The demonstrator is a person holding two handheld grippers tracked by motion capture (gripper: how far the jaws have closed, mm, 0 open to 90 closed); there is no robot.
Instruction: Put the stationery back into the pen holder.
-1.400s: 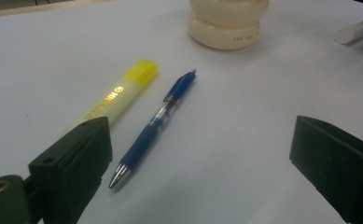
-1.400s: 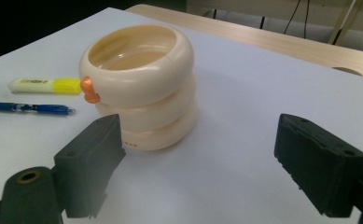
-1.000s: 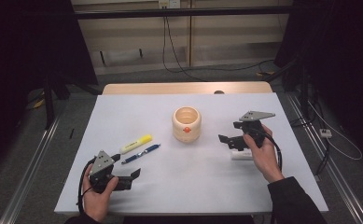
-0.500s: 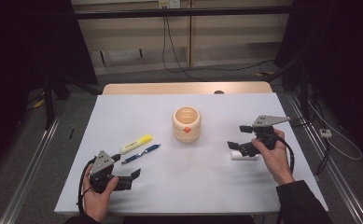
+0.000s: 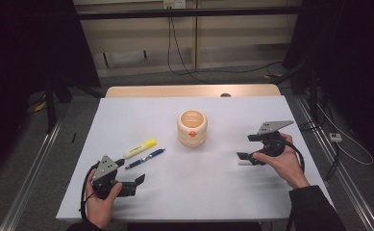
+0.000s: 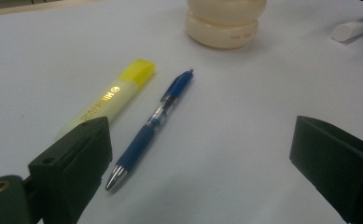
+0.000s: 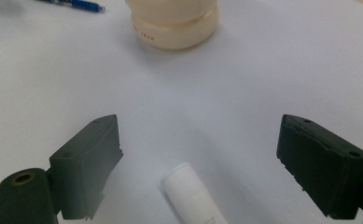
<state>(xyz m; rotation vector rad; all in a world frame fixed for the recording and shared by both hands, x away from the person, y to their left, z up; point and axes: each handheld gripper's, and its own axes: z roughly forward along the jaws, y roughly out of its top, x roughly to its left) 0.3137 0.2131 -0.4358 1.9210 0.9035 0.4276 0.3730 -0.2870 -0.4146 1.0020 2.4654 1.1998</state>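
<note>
A white cylindrical tube (image 7: 193,196) lies on the white table between the jaws of my right gripper (image 7: 200,130), whose pads stand well apart and do not touch it. Those jaws have just been closing slightly. In the high view the right gripper (image 5: 246,147) hovers at the table's right, with the tube (image 5: 242,163) just below it. My left gripper (image 5: 134,185) rests open at the near left. Ahead of it lie a yellow highlighter (image 6: 116,95) and a blue pen (image 6: 156,121), side by side. A cream cup (image 5: 192,127) stands upright mid-table.
The table (image 5: 141,115) has a wooden strip along its far edge. Dark floor with cables and metal rails surrounds it. The cup (image 7: 174,25) stands beyond the right gripper, and the pen's tip (image 7: 83,5) shows far off.
My right gripper has moved right and a little down, away from the cup, and now sits over the white tube. The left gripper has stayed put.
</note>
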